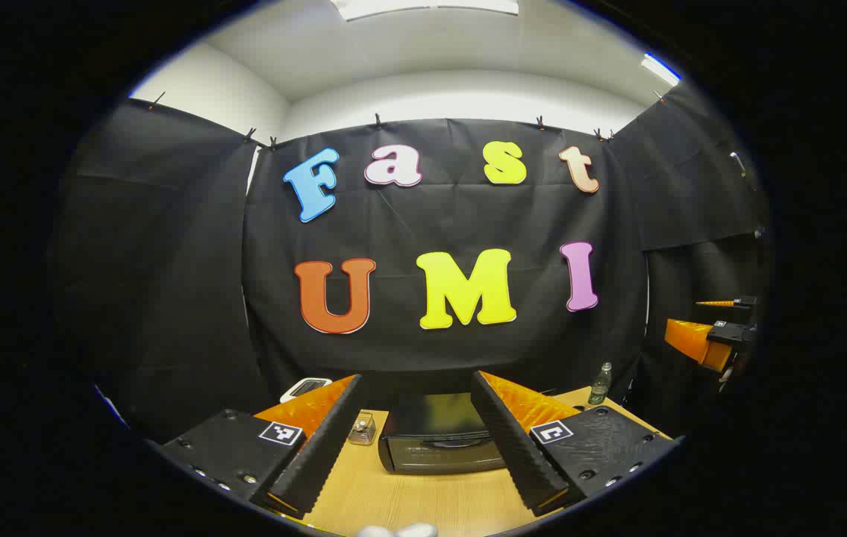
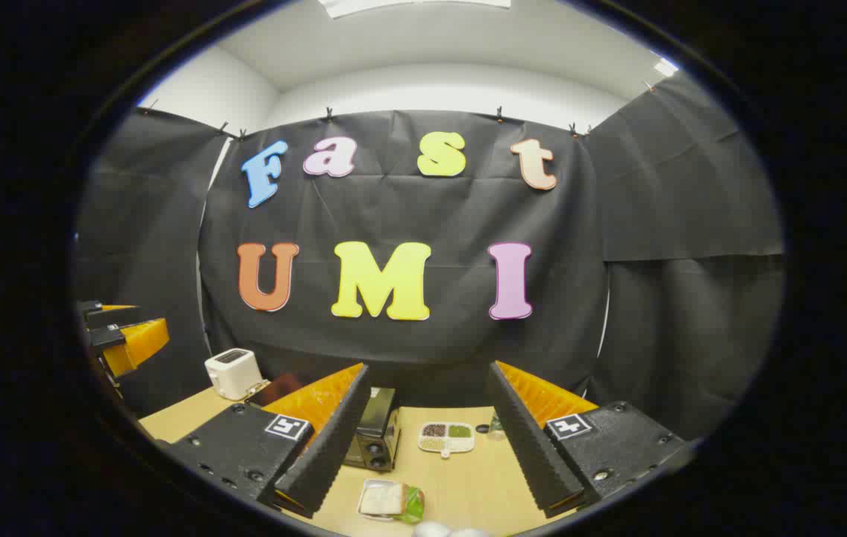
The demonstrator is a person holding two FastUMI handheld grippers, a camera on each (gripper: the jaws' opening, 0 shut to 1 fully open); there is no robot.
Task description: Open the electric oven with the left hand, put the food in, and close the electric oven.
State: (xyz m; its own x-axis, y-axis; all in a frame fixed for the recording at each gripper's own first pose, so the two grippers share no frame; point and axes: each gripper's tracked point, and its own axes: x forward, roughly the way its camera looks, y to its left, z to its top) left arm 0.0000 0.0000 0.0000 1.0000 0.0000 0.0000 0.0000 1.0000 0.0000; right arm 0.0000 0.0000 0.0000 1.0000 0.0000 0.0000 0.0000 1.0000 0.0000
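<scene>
Left gripper (image 1: 416, 436): raised above the counter (image 1: 423, 500), jaws spread wide, nothing held. The electric oven (image 1: 438, 436) is framed between its two fingers, well ahead on the counter, door shut, handle bar seen across the front.

Right gripper (image 2: 427, 440): likewise raised, jaws spread wide, nothing held. In the left gripper view it is seen far off at the right edge (image 1: 722, 335).

Electric oven, right gripper view (image 2: 374, 436): seen from its side, partly hidden behind that gripper's left finger.

Food (image 2: 391, 500): a pale slice in a shallow tray with something green beside it, lying on the counter near the bottom of the right gripper view, apart from the oven.

Other items: a divided dish (image 2: 447, 438) of dark and green contents behind the food; a toaster (image 2: 233, 373) at the back left; a small clear jar (image 1: 362, 429) just left of the oven; a green bottle (image 1: 600, 384) at the back right.

Risks, as judged:
- The handle bar is thin and low; it could be missed or slipped off if approached from too high.
- The oven looks light; it could be dragged forward by a hard pull, and the jar knocked.
- The food could be tipped from its tray if gripped off-centre.
- The divided dish could be taken by mistake for the food.
</scene>
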